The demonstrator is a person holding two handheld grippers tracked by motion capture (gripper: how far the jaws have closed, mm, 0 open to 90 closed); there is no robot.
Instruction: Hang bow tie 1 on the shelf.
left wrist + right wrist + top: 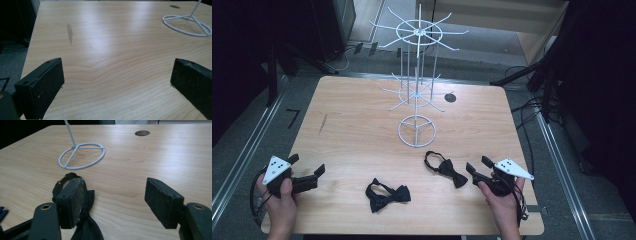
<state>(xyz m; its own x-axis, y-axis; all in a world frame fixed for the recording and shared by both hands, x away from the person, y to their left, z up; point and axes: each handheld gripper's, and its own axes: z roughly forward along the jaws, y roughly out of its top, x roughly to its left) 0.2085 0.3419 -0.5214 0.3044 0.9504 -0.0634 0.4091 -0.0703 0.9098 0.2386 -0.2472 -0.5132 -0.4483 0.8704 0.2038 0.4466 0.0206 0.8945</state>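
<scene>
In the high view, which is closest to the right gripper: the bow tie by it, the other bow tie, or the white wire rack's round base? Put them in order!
From the right gripper:
1. Right bow tie, just to its left, almost at the jaws.
2. Round base of the white wire rack, farther up the table.
3. Left bow tie, near the front edge; close to the base, hard to call.

Soft overhead light, pale glare on the table (120,30), dark surroundings, slight softness.
</scene>
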